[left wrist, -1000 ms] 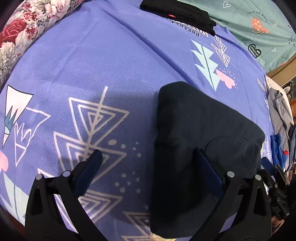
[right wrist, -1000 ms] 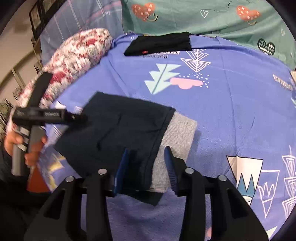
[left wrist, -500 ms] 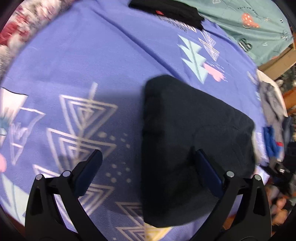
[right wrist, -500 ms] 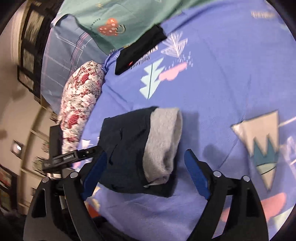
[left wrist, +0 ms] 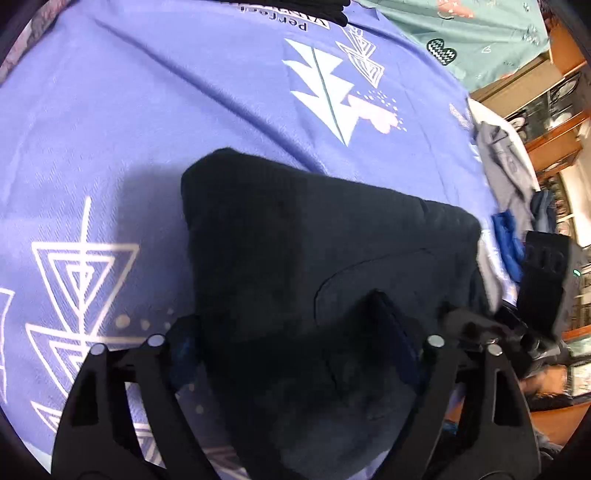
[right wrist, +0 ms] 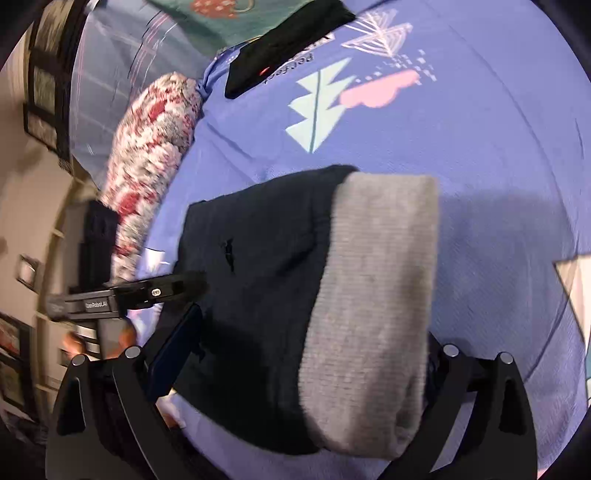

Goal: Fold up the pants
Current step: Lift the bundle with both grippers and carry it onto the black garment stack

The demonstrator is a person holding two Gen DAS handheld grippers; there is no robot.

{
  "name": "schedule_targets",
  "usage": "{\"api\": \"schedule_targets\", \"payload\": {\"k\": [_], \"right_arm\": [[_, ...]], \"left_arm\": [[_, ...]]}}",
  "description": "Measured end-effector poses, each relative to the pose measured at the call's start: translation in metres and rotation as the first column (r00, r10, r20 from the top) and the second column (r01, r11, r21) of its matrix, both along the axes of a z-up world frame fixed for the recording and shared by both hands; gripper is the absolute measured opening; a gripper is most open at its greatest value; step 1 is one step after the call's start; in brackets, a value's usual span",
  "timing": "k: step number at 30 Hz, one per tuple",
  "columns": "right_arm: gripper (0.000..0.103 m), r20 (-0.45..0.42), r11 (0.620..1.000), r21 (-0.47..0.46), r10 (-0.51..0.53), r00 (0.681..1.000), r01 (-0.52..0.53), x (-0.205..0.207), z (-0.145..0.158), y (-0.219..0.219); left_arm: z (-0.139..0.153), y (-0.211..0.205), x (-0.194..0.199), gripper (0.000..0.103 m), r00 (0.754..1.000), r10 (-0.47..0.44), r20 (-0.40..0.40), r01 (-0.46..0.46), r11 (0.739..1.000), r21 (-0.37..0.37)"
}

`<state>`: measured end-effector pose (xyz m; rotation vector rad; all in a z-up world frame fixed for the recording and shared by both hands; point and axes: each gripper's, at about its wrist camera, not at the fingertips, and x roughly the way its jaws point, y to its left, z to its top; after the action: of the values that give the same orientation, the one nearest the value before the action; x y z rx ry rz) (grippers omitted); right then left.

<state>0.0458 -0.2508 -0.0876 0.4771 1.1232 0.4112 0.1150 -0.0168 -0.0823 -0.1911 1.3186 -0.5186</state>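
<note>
The dark navy pants (left wrist: 314, 258) lie folded into a thick bundle on the purple patterned bedsheet (left wrist: 147, 92). In the right wrist view the bundle (right wrist: 258, 277) shows its grey waistband (right wrist: 376, 306) along the right side. My left gripper (left wrist: 291, 332) is open, its fingers straddling the near edge of the bundle. My right gripper (right wrist: 303, 354) is open wide, with the bundle between its jaws; the left finger (right wrist: 173, 347) shows, the right one is hidden behind the waistband. The left gripper's body (right wrist: 122, 295) shows at the bundle's far left side.
A folded black garment (right wrist: 284, 44) lies at the far end of the bed near a teal sheet (left wrist: 461, 29). A floral pillow (right wrist: 151, 147) lies along the left side. Grey and blue clothes (left wrist: 509, 192) are piled off the right edge of the bed, with wooden shelves (left wrist: 554, 110) behind.
My right gripper opened wide and moved in so the bundle sits between its jaws. My left gripper moved forward over the bundle's near edge. The bundle stayed folded.
</note>
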Motion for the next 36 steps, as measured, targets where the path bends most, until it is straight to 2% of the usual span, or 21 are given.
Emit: {"api": "schedule_targets", "payload": {"k": [1, 2, 3, 4, 5, 7, 11, 15, 17, 18, 20, 21, 22, 25, 27, 30, 31, 32, 33, 34, 36], "right_arm": [[0.077, 0.002, 1.0, -0.02, -0.005, 1.0, 0.005, -0.002, 0.001, 0.001], [0.066, 0.007, 0.999, -0.032, -0.007, 1.0, 0.007, -0.005, 0.005, 0.001], [0.056, 0.015, 0.999, -0.037, -0.008, 1.0, 0.008, -0.008, 0.01, 0.0], [0.052, 0.023, 0.999, -0.033, -0.004, 1.0, 0.005, -0.009, 0.014, -0.002], [0.047, 0.037, 0.999, -0.034, 0.004, 0.999, -0.002, -0.01, 0.02, -0.001], [0.043, 0.083, 0.998, -0.05, 0.036, 0.996, -0.031, -0.01, 0.036, 0.004], [0.042, 0.214, 0.994, -0.085, 0.081, 0.974, -0.064, 0.007, 0.078, 0.013], [0.042, 0.37, 0.992, -0.116, 0.096, 0.924, -0.056, 0.068, 0.133, 0.01], [0.043, 0.452, 0.988, -0.144, 0.11, 0.885, -0.049, 0.127, 0.163, 0.009], [0.043, 0.465, 0.988, -0.143, 0.117, 0.877, -0.056, 0.159, 0.172, 0.009], [0.044, 0.467, 0.993, -0.104, 0.101, 0.879, -0.059, 0.217, 0.181, 0.006], [0.045, 0.471, 0.993, -0.101, 0.1, 0.876, -0.059, 0.246, 0.183, 0.004], [0.045, 0.477, 0.994, -0.106, 0.082, 0.875, -0.035, 0.28, 0.181, 0.002], [0.047, 0.45, 0.994, -0.106, 0.045, 0.892, 0.003, 0.355, 0.152, 0.0], [0.047, 0.409, 0.99, -0.144, 0.059, 0.911, 0.0, 0.388, 0.121, 0.007], [0.049, 0.329, 0.973, -0.229, 0.087, 0.94, -0.01, 0.42, 0.068, 0.016], [0.052, 0.307, 0.967, -0.254, 0.086, 0.948, -0.005, 0.427, 0.05, 0.015], [0.061, 0.323, 0.968, -0.252, 0.071, 0.944, 0.014, 0.429, 0.038, 0.011], [0.068, 0.339, 0.973, -0.229, 0.058, 0.939, 0.022, 0.429, 0.035, 0.006], [0.07, 0.345, 0.982, -0.187, 0.045, 0.937, 0.021, 0.428, 0.031, 0.0], [0.072, 0.354, 0.986, -0.164, 0.036, 0.935, 0.024, 0.425, 0.026, -0.005]], "left_arm": [[0.002, -0.003, 0.0, 0.072, 1.0, 0.0, 0.007, 0.0, 1.0, 0.007], [0.005, -0.004, -0.002, 0.068, 1.0, -0.002, 0.017, 0.002, 1.0, 0.016], [0.01, -0.005, -0.005, 0.058, 0.999, -0.011, 0.038, 0.01, 1.0, 0.025], [0.016, -0.006, -0.007, 0.047, 0.998, -0.019, 0.054, 0.018, 1.0, 0.026], [0.022, -0.006, -0.01, 0.041, 0.997, -0.027, 0.07, 0.026, 0.999, 0.021], [0.038, -0.005, -0.01, 0.032, 0.994, -0.03, 0.103, 0.03, 1.0, -0.002], [0.085, -0.009, 0.003, 0.029, 0.973, -0.023, 0.23, 0.028, 0.999, -0.021], [0.157, -0.004, 0.058, 0.03, 0.919, 0.004, 0.395, 0.017, 0.999, -0.051], [0.187, -0.005, 0.097, 0.03, 0.884, 0.028, 0.467, -0.008, 0.999, -0.044], [0.205, -0.006, 0.128, 0.03, 0.85, 0.055, 0.524, -0.045, 0.998, -0.033], [0.222, -0.009, 0.175, 0.03, 0.799, 0.077, 0.596, -0.082, 0.996, -0.02], [0.226, -0.011, 0.194, 0.031, 0.785, 0.076, 0.615, -0.09, 0.996, -0.007], [0.226, -0.011, 0.218, 0.031, 0.776, 0.086, 0.625, -0.109, 0.994, -0.001], [0.202, -0.004, 0.292, 0.032, 0.812, 0.151, 0.564, -0.152, 0.987, -0.046], [0.168, 0.0, 0.329, 0.032, 0.841, 0.182, 0.509, -0.18, 0.982, -0.053], [0.103, 0.003, 0.366, 0.032, 0.889, 0.188, 0.417, -0.201, 0.979, -0.012], [0.084, 0.004, 0.374, 0.041, 0.893, 0.188, 0.41, -0.211, 0.978, 0.009], [0.069, 0.007, 0.379, 0.049, 0.887, 0.186, 0.422, -0.216, 0.976, 0.025], [0.056, 0.012, 0.381, 0.069, 0.87, 0.192, 0.454, -0.234, 0.971, 0.038], [0.05, 0.017, 0.38, 0.08, 0.858, 0.207, 0.47, -0.248, 0.968, 0.026], [0.042, 0.024, 0.376, 0.087, 0.845, 0.242, 0.476, -0.265, 0.964, -0.021]]}}
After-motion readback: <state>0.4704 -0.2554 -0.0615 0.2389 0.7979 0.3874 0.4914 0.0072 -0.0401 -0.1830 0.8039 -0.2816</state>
